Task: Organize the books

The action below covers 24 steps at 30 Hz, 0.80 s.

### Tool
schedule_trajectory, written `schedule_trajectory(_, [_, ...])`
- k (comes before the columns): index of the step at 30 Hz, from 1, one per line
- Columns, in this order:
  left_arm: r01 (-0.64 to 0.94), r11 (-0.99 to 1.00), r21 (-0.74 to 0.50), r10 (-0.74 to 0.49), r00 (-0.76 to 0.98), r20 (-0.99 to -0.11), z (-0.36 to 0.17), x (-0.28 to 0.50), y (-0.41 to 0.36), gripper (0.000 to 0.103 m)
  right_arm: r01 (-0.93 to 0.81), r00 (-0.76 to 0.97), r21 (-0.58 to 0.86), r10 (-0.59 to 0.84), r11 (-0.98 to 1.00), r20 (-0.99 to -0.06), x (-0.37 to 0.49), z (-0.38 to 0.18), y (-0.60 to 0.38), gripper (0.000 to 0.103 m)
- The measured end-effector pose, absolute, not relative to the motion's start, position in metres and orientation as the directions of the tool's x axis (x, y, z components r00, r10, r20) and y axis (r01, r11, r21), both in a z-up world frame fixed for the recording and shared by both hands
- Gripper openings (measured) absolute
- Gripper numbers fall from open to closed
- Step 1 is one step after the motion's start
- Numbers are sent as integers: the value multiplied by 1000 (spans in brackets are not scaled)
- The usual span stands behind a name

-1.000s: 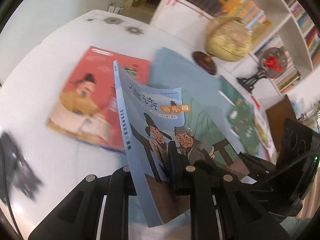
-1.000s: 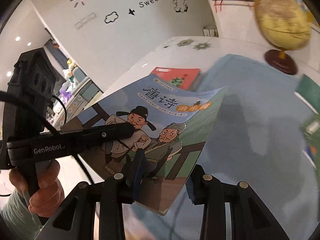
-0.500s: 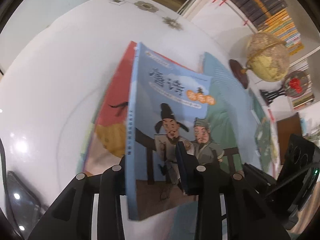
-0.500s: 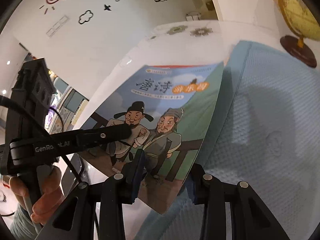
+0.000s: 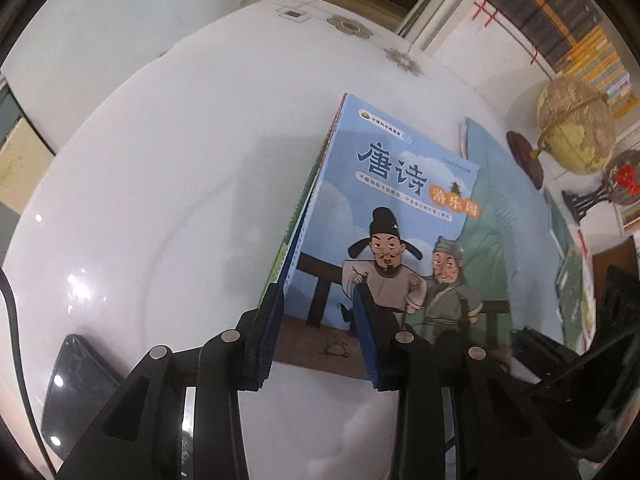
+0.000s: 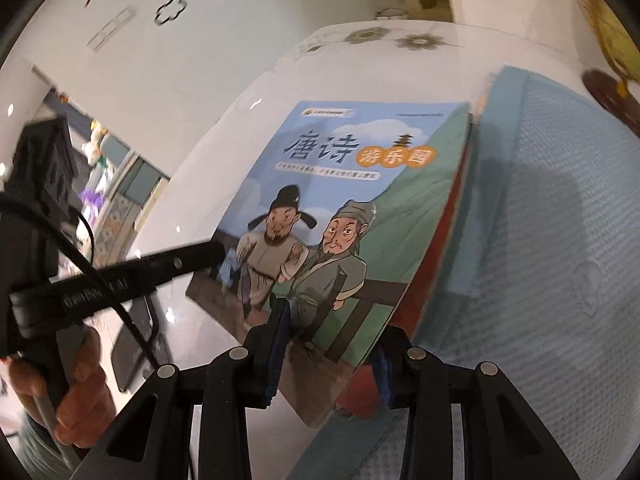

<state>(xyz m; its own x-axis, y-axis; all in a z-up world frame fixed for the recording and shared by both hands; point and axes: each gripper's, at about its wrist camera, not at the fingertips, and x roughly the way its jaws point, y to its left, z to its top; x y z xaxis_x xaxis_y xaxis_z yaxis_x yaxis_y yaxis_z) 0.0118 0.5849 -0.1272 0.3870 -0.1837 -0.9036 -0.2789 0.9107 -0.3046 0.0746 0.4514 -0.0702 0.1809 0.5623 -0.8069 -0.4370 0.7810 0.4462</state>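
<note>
A blue picture book (image 5: 400, 200) (image 6: 340, 184) with two cartoon men on its cover lies on top of a red book (image 6: 444, 256) on the white table (image 5: 180, 160). My left gripper (image 5: 316, 332) is open, and its fingers straddle the book's near left corner without pinching it. In the right wrist view that same tool (image 6: 120, 280) reaches in from the left, held by a hand (image 6: 76, 392). My right gripper (image 6: 330, 356) stands at the book's near right corner. Its jaws are opening with that corner between them, one pad above the cover and one under the edge.
A pale blue textured mat (image 6: 540, 240) lies right of the books. A globe (image 5: 572, 128) on a dark stand and a fan ornament (image 5: 620, 176) stand before the bookshelves at the back right. A dark phone (image 5: 76, 380) lies near left, with more books (image 5: 572, 280) at the right.
Both grippers carried the tilted blue book leftwards over the red book and lowered it flat onto it. The left jaws have spread apart from their grip.
</note>
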Motion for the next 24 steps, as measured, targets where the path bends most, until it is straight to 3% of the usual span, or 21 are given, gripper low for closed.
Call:
schedule_trajectory(6, [-254, 912, -321, -196, 418, -887, -117, 8, 565, 32, -422, 149, 439, 538, 793, -830, 66, -67, 417, 51])
schedule_trajectory(11, [-176, 911, -373, -276, 411, -869, -112, 12, 514, 32, -316, 182, 424, 493, 849, -851, 39, -67, 328, 54])
schedule_trajectory(19, [7, 916, -402, -380, 336, -862, -104, 14, 364, 32, 59, 274, 454, 423, 889, -864, 10, -92, 125, 56])
schedule_trajectory(24, [86, 887, -454, -461, 247, -853, -108, 19, 253, 32, 167, 344, 439, 365, 883, -865, 2, -95, 12, 56])
